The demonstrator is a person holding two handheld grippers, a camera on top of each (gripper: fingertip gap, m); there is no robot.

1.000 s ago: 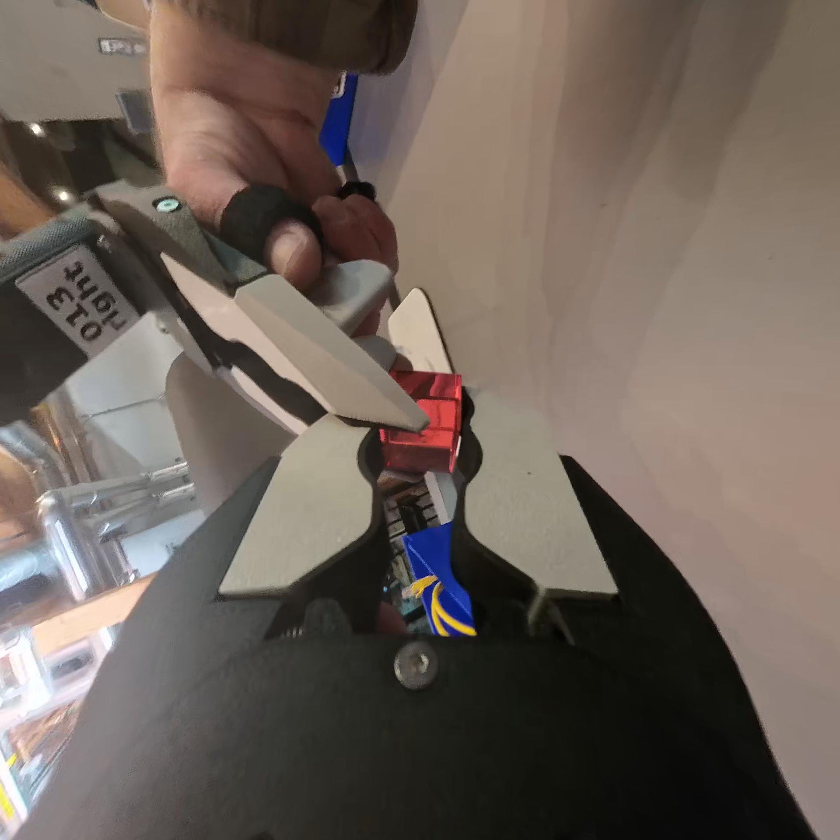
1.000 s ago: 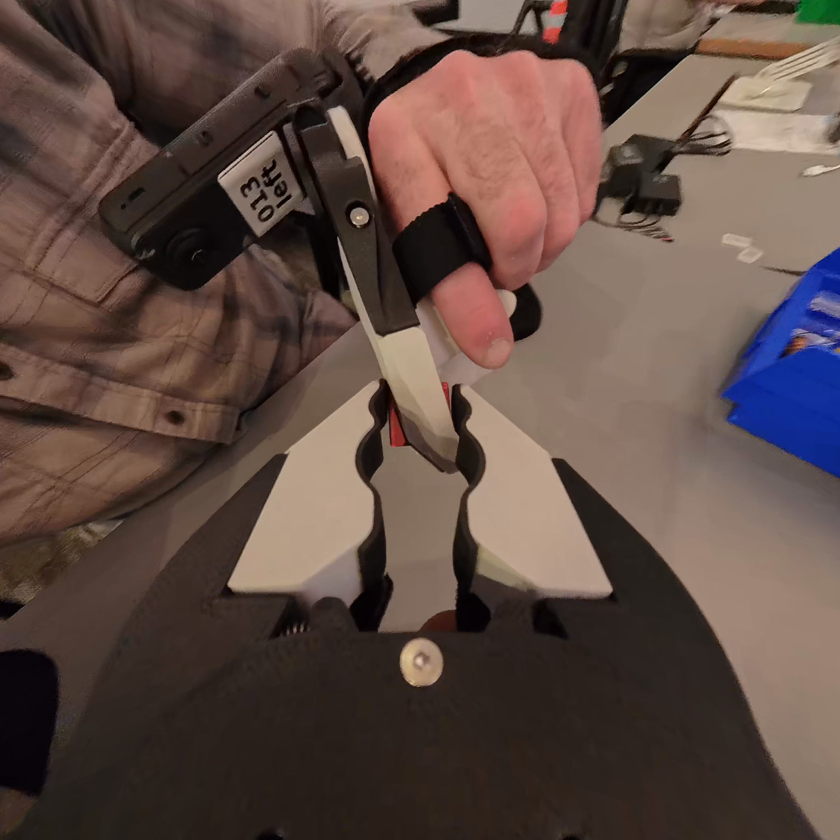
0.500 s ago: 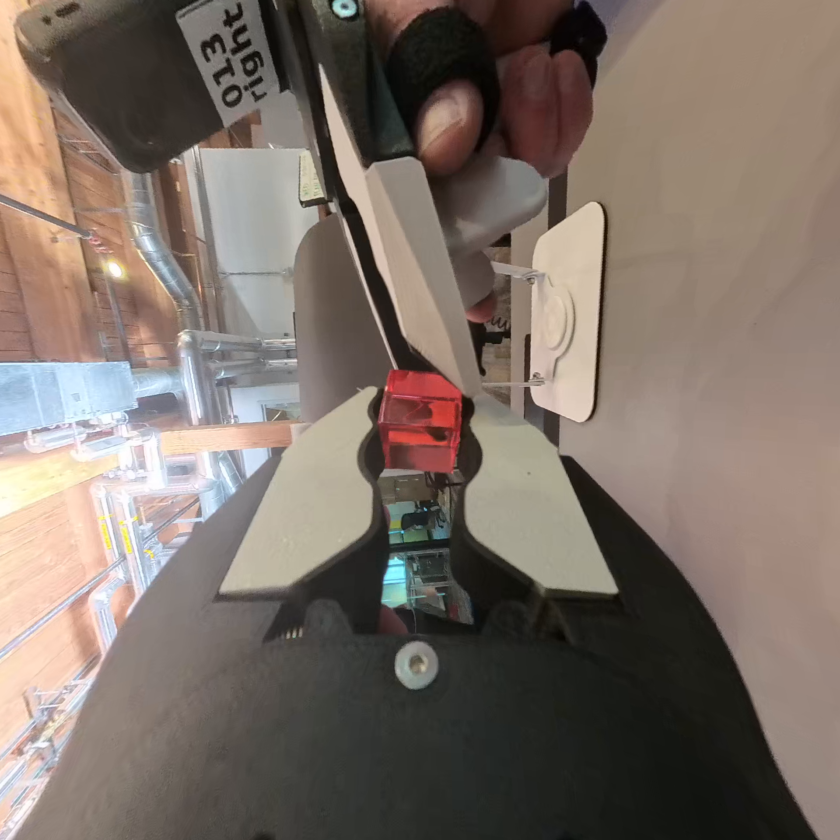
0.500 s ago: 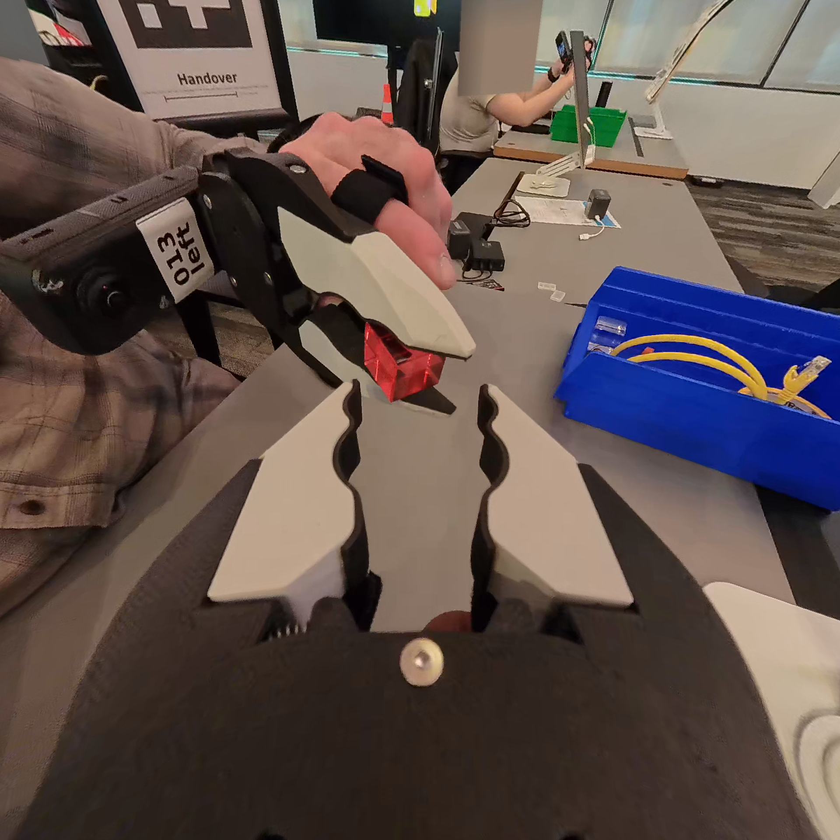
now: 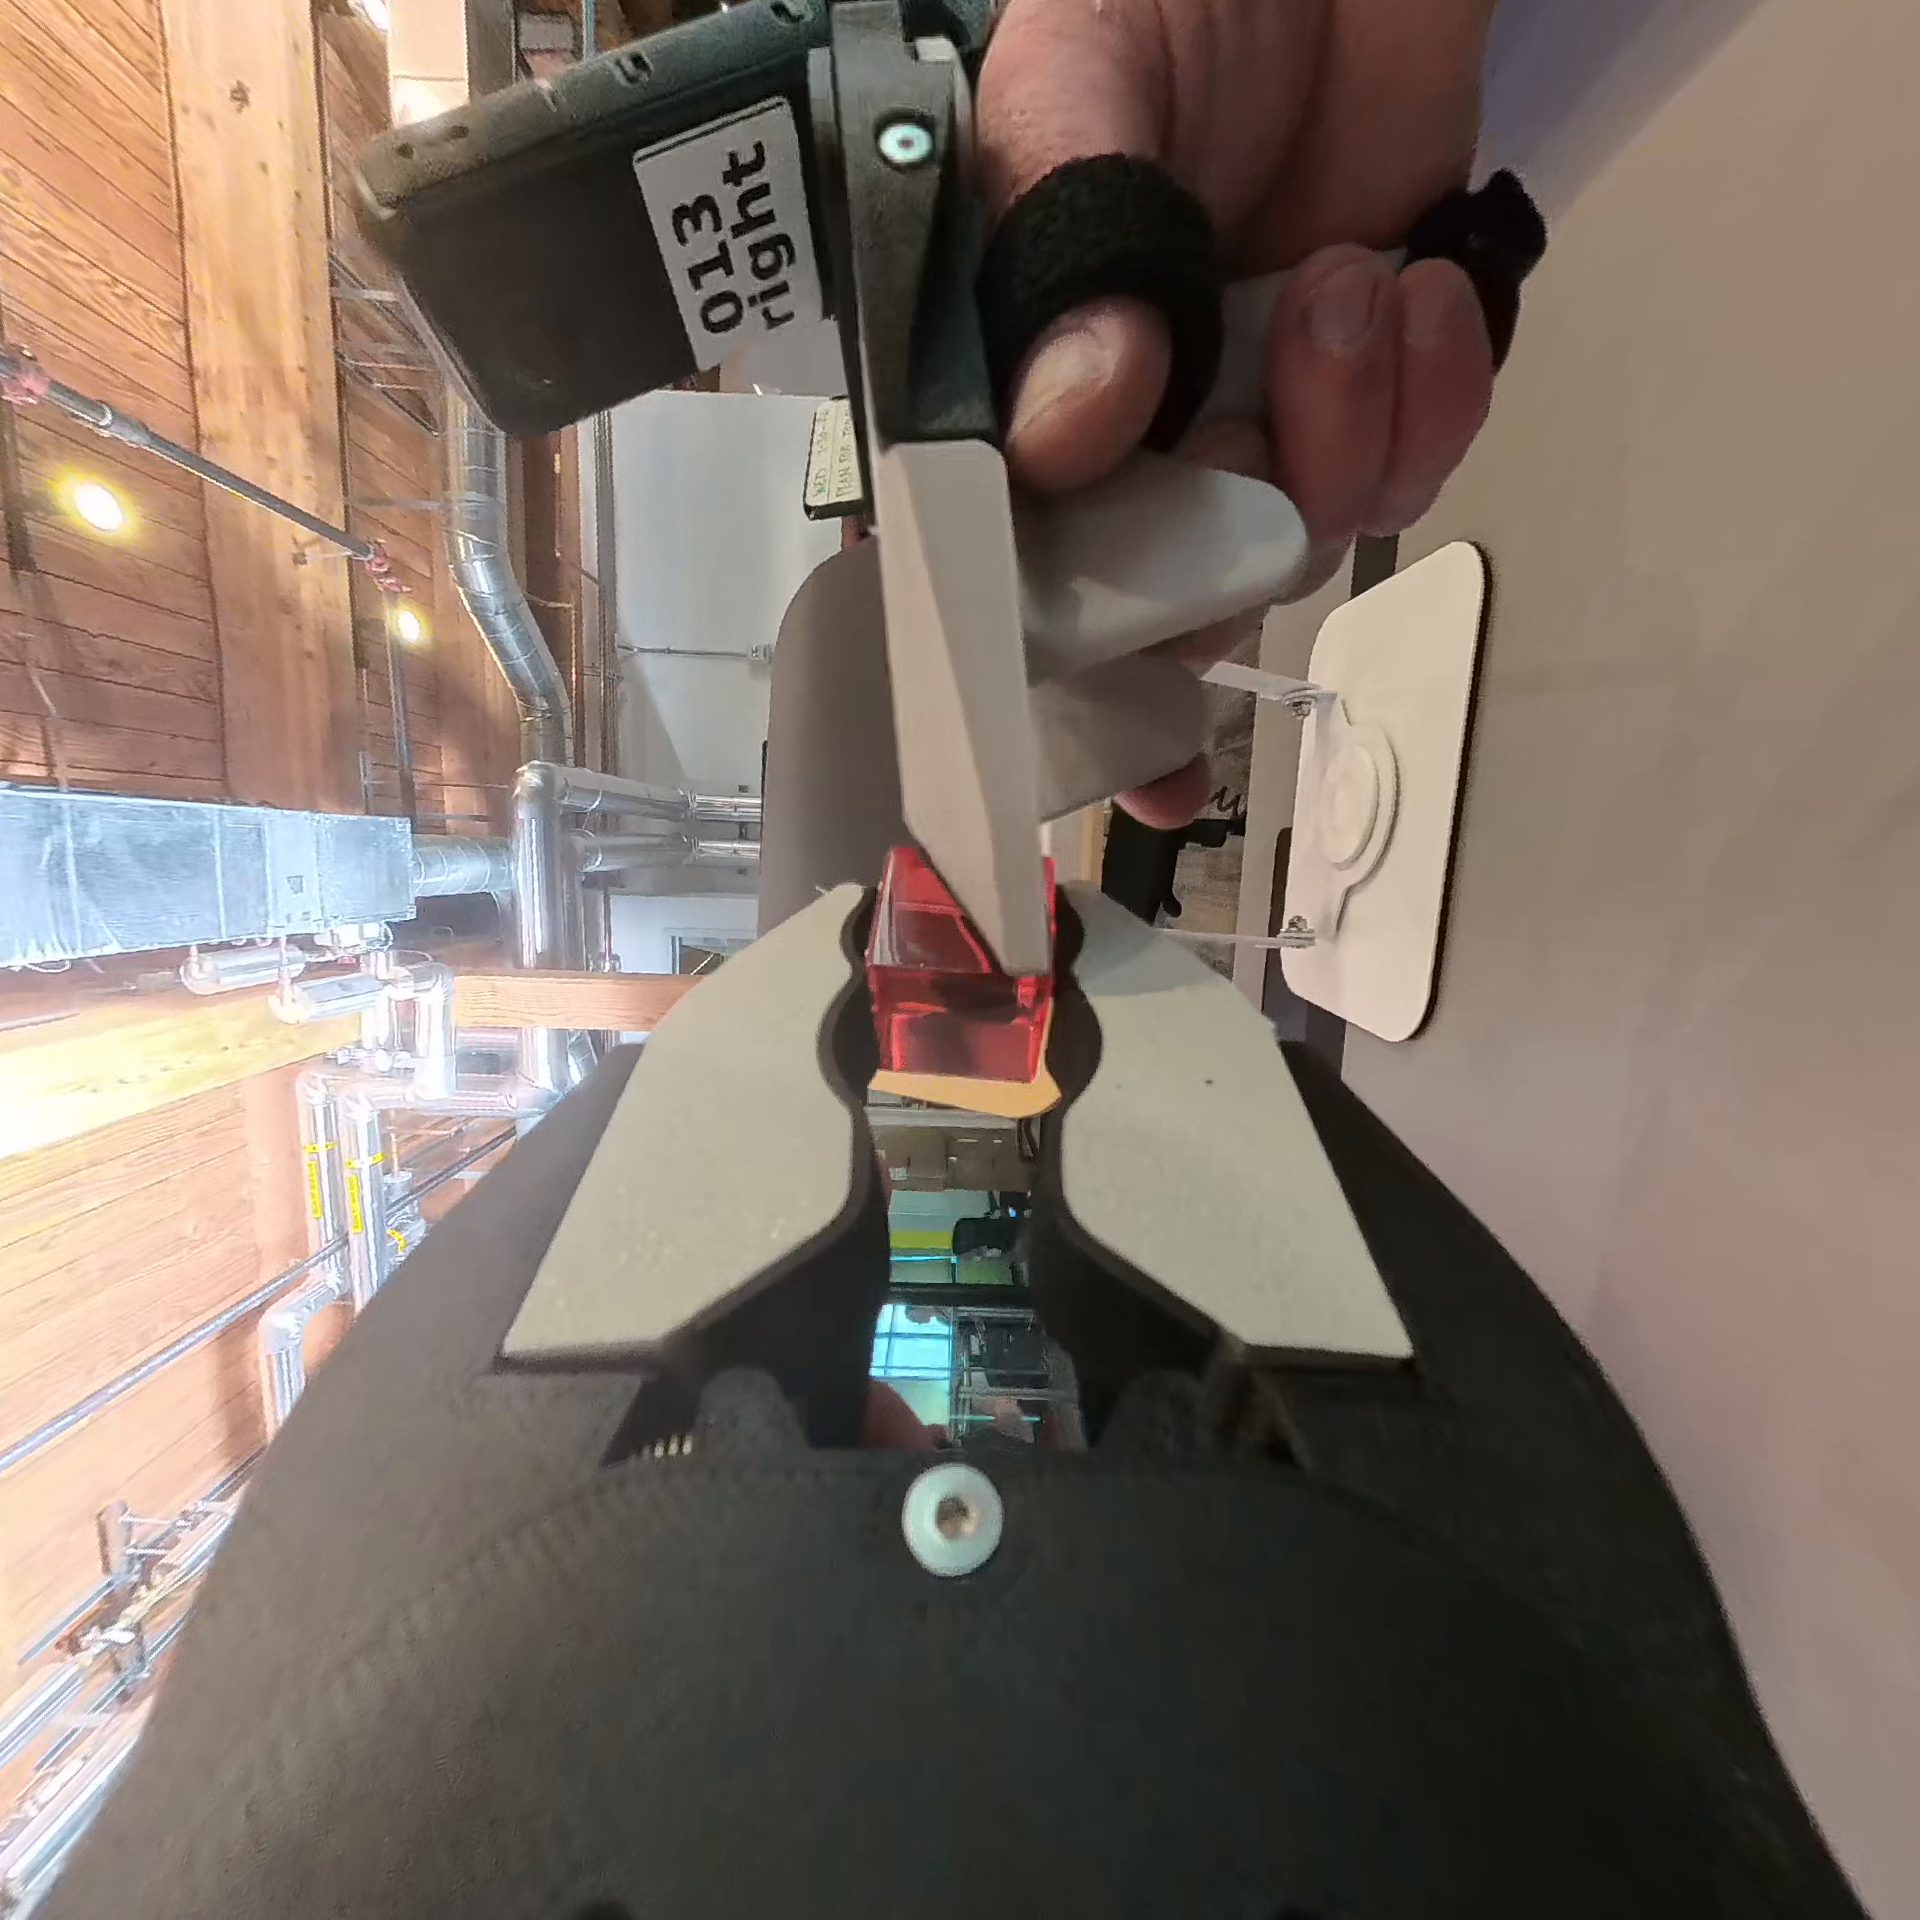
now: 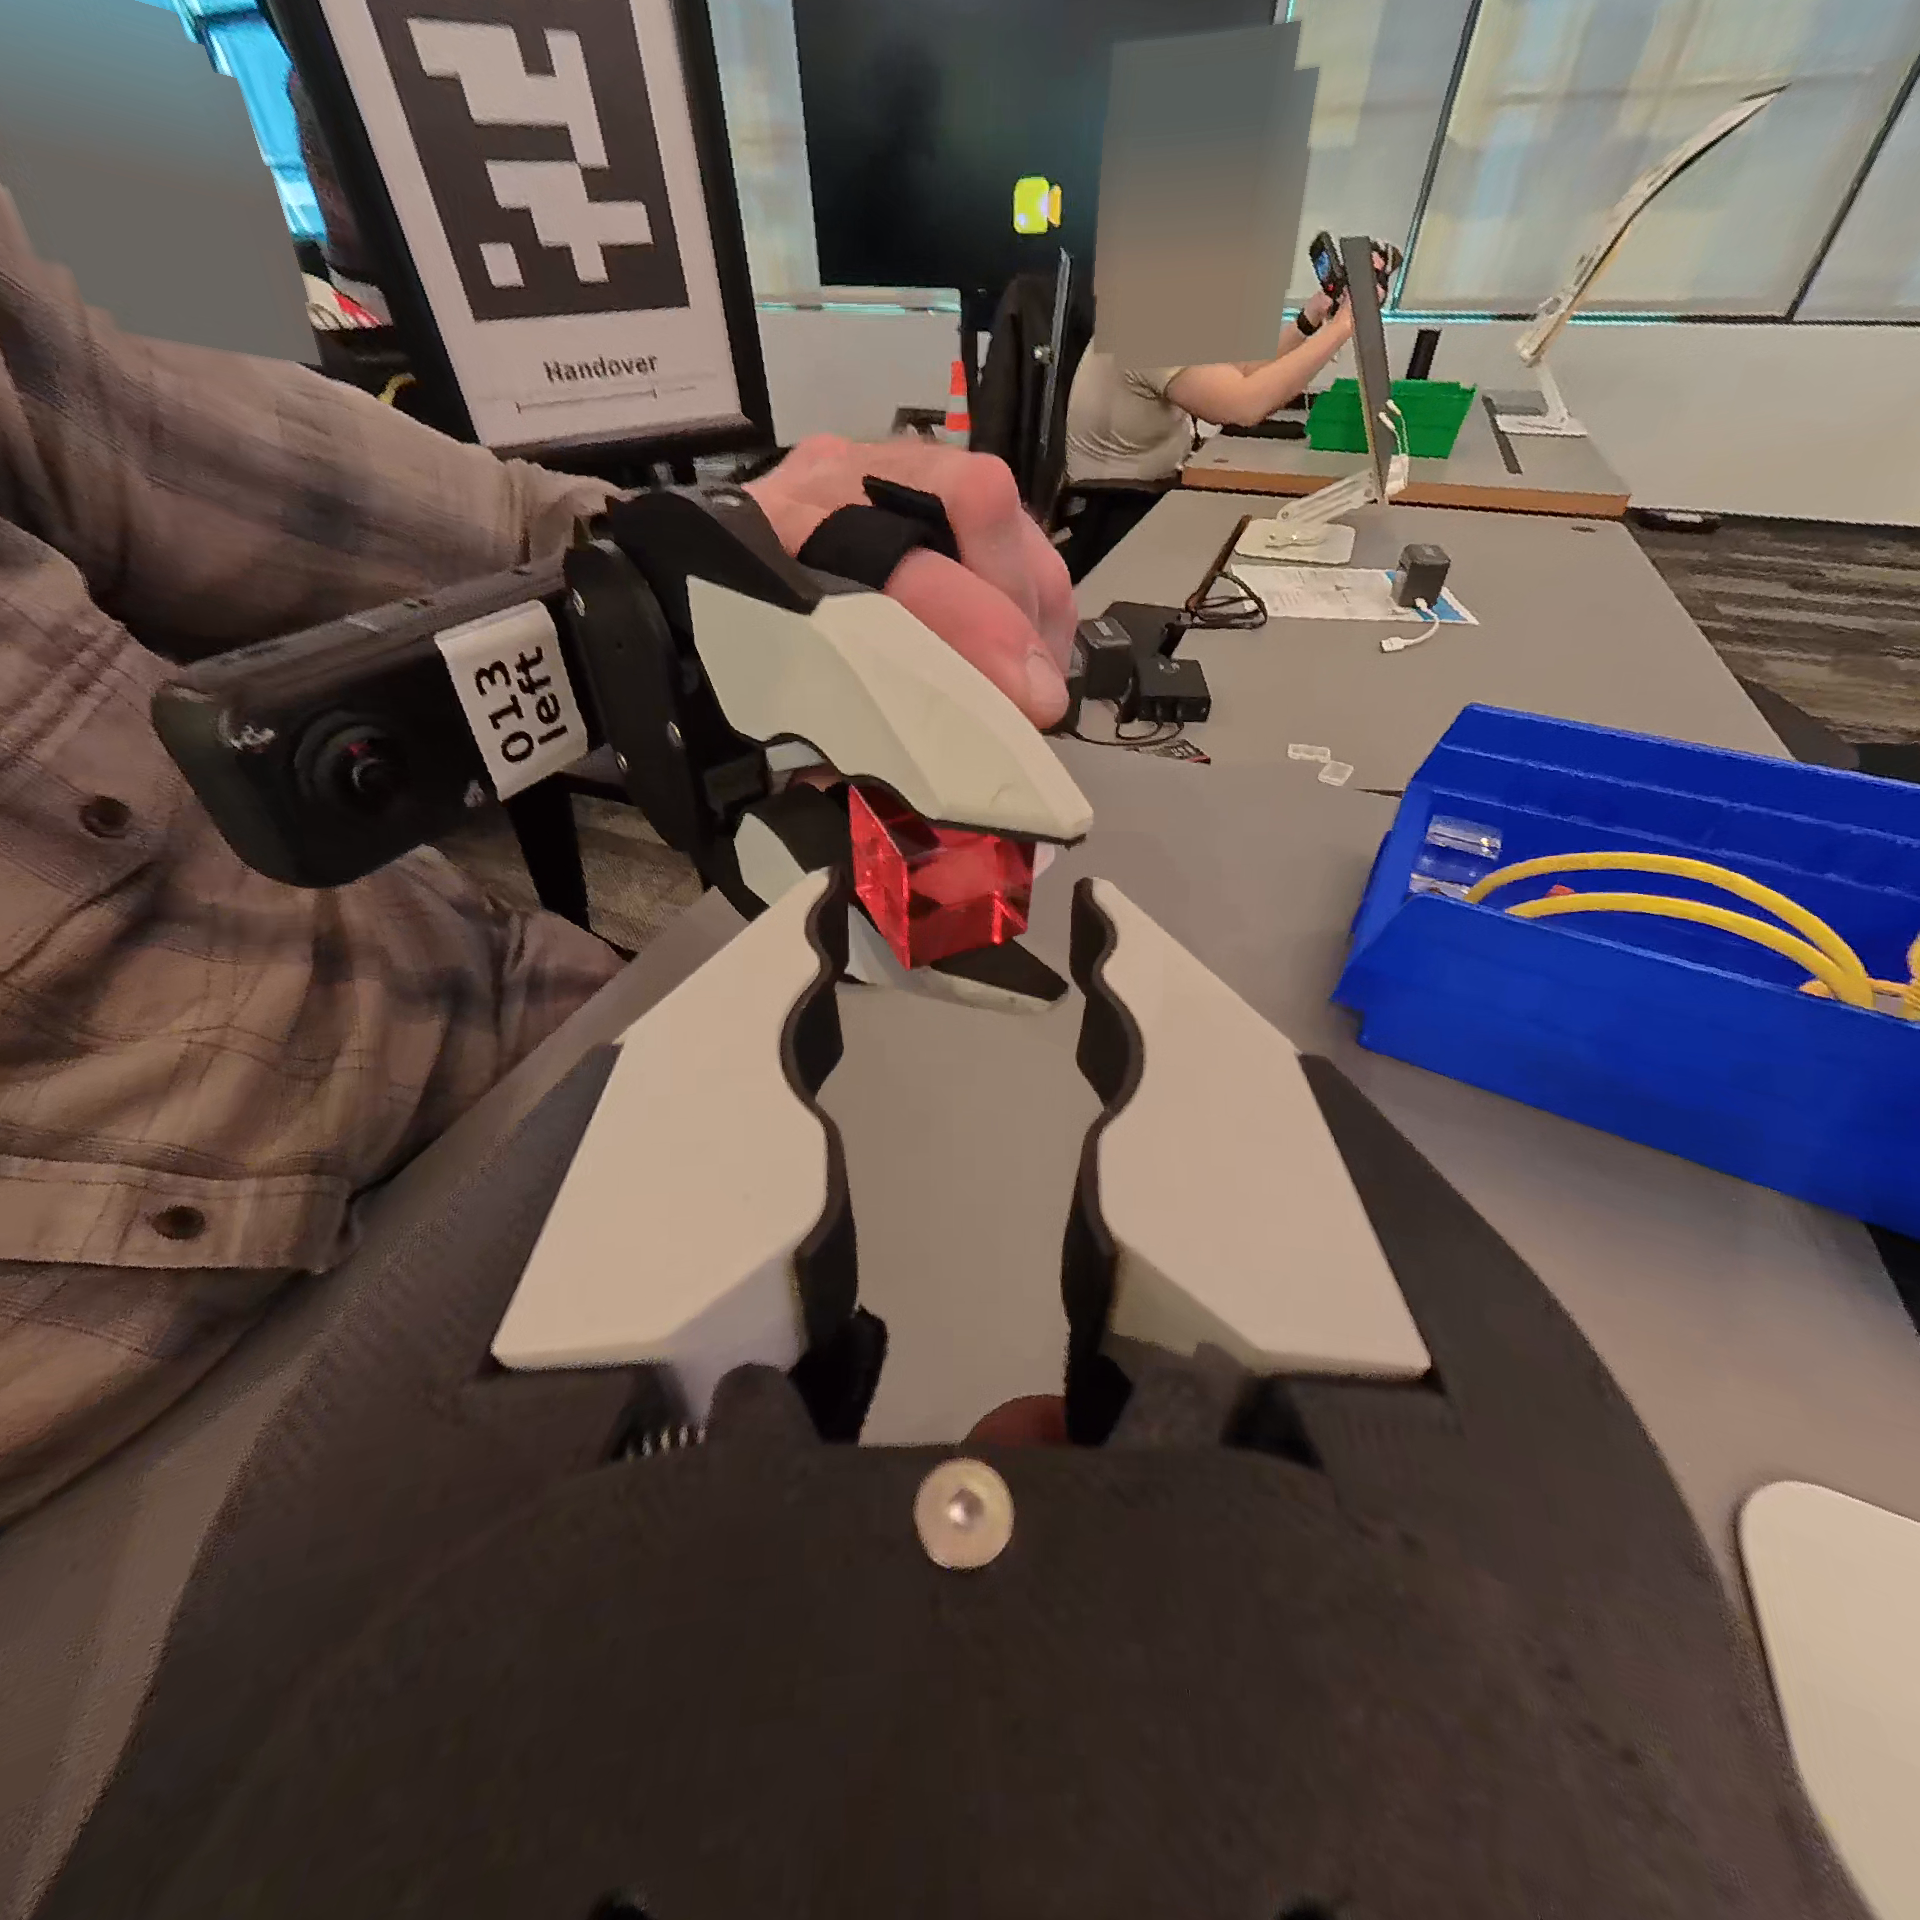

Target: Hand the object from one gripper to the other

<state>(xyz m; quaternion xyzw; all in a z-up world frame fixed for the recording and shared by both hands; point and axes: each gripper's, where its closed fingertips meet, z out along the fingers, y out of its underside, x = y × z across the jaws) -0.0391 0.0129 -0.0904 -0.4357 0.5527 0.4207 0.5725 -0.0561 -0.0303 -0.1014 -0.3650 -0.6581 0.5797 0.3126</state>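
The left gripper (image 5: 961, 971) is clamped on the red cube (image 6: 940, 883) — held above the grey tabletop (image 6: 1403, 717). The right gripper (image 6: 954, 920) stands spread, its fingertips flanking the cube; a blue bin (image 6: 1621, 997) sits near.

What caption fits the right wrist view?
Left hand-held gripper holds a red cube before the open right hand-held gripper.

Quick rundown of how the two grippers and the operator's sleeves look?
Both the left gripper and right gripper have black textured bodies, pale grey fingers with wavy black pads, and a white labelled sticker each. Black finger straps; a brown-grey plaid sleeve on the left arm.
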